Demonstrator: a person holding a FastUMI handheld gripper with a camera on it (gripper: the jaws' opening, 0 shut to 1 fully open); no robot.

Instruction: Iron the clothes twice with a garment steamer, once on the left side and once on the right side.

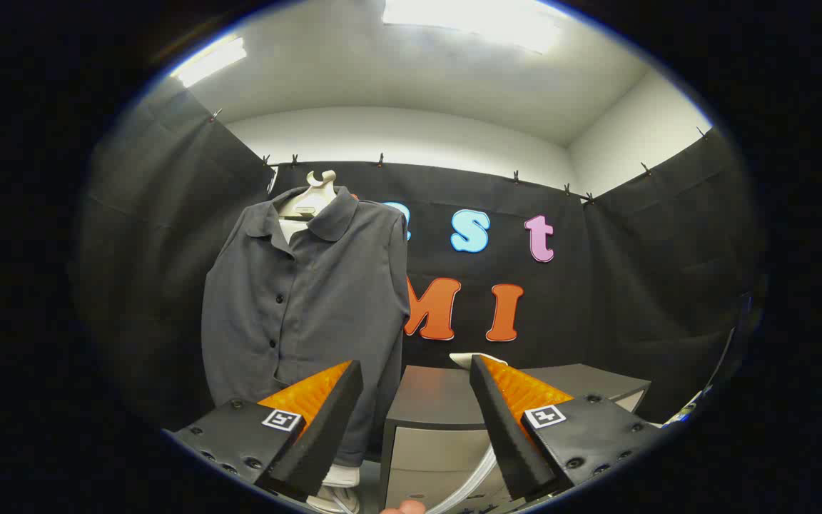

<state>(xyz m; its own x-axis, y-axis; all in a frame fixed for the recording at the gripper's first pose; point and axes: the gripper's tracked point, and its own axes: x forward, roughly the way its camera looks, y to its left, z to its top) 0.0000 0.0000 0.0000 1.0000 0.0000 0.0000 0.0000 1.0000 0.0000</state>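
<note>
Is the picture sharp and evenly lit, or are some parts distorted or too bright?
Gripper view: the fisheye lens bends the top line of the cloth wall; two ceiling lights are blown out to white glare; the gray shirt on its hanger is fairly sharp but dim; the open tool, empty, has soft-edged fingers close to the lens; the cabinet looks evenly lit.

Fisheye along fingers (354, 385) (toward shirt (307, 314))

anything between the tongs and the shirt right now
Nothing between them in the gripper view: the open tongs hold nothing, and the hanging grey shirt lies just beyond the left finger.
</note>
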